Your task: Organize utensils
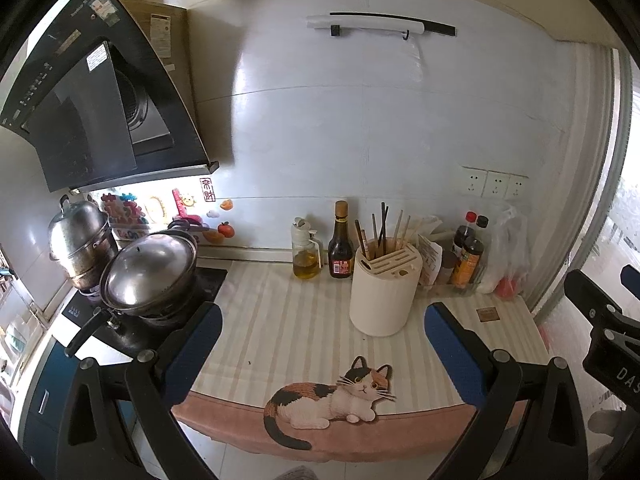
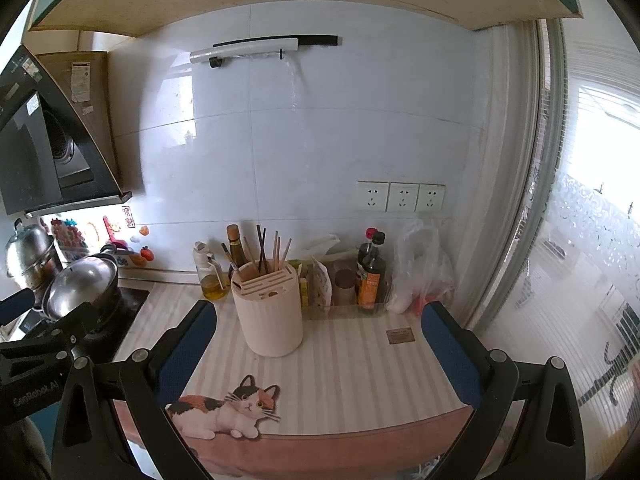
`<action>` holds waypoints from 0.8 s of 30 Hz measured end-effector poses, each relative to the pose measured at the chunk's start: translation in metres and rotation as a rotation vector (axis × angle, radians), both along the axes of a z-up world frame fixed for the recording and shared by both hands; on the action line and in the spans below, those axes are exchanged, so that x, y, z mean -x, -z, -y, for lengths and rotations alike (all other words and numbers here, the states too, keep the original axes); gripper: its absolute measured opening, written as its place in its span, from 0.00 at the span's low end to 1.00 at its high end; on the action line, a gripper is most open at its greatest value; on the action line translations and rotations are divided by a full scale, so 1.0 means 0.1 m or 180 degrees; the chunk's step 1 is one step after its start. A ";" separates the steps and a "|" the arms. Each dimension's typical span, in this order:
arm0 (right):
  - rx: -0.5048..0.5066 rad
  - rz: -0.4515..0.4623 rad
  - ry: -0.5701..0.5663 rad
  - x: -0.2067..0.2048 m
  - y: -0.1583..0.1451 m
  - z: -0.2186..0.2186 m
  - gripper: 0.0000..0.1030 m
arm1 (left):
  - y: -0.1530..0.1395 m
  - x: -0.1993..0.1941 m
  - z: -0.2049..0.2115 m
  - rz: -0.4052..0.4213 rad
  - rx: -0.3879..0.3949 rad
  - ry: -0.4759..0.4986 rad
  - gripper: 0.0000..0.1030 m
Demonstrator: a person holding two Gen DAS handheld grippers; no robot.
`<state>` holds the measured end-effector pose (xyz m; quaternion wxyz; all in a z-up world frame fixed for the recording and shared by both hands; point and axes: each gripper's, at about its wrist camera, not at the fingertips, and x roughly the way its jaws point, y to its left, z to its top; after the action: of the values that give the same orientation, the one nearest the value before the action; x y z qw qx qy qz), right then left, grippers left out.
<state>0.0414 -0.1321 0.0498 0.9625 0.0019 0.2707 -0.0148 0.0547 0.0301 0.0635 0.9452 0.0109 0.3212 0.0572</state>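
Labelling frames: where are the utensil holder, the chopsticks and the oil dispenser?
utensil holder [image 1: 378, 300], left wrist view, front wall.
chopsticks [image 1: 383, 226], left wrist view, dark pair's shafts.
oil dispenser [image 2: 211, 285], right wrist view, oil-filled base.

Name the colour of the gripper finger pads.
Blue, on black frames; the left gripper's pads show best in the left wrist view.

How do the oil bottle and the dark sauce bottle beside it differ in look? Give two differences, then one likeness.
The oil bottle is clear, showing yellow oil low down; the dark sauce bottle looks almost black. The oil bottle has a white pour top; the sauce bottle has a tan cap and a red label. Both stand upright against the wall.
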 end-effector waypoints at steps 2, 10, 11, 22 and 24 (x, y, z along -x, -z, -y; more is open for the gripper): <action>-0.0006 0.0003 0.0000 0.00 0.00 -0.01 1.00 | 0.00 0.00 -0.01 0.0001 0.0002 0.0003 1.00; -0.0007 0.0002 -0.0012 0.02 -0.02 -0.03 1.00 | -0.01 0.00 -0.01 0.0005 0.0001 0.0004 1.00; -0.0010 0.0000 -0.0017 0.03 -0.02 -0.03 1.00 | -0.01 0.00 -0.01 0.0009 -0.0001 0.0001 1.00; -0.0044 -0.0003 -0.0019 0.00 -0.02 -0.03 1.00 | -0.04 0.00 0.01 0.0045 0.0009 -0.0001 1.00; -0.0040 -0.0002 -0.0020 0.00 -0.02 -0.03 1.00 | -0.04 -0.01 0.02 0.0045 0.0012 -0.0004 1.00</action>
<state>0.0412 -0.1288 0.0520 0.9625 0.0072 0.2711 -0.0101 0.0554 0.0283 0.0675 0.9474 0.0085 0.3147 0.0573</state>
